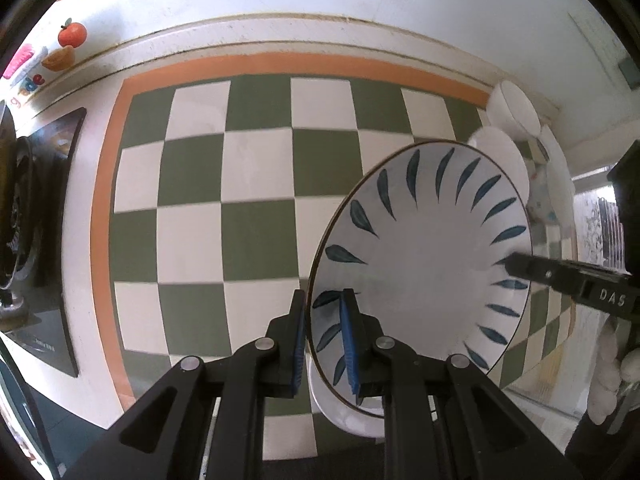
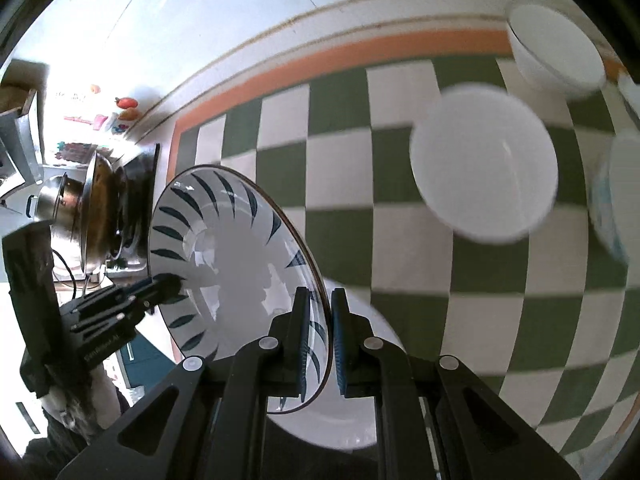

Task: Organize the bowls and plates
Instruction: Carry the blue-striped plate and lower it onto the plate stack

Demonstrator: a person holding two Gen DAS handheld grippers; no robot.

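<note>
A white plate with blue leaf marks (image 1: 424,256) is held above the checkered tablecloth (image 1: 248,200). My left gripper (image 1: 322,320) is shut on its near-left rim. My right gripper (image 2: 320,320) is shut on the opposite rim, and shows in the left wrist view at the plate's right edge (image 1: 516,266). The plate also shows in the right wrist view (image 2: 228,264), tilted. A plain white plate (image 2: 352,400) lies on the cloth just under it. Two white bowls (image 2: 484,164) (image 2: 556,48) stand further back.
A patterned bowl (image 2: 616,200) sits at the right edge. A steel pot and wok (image 2: 92,216) stand on a cooktop left of the cloth. The wall runs close behind the table. Fruit magnets (image 1: 72,34) are at far left.
</note>
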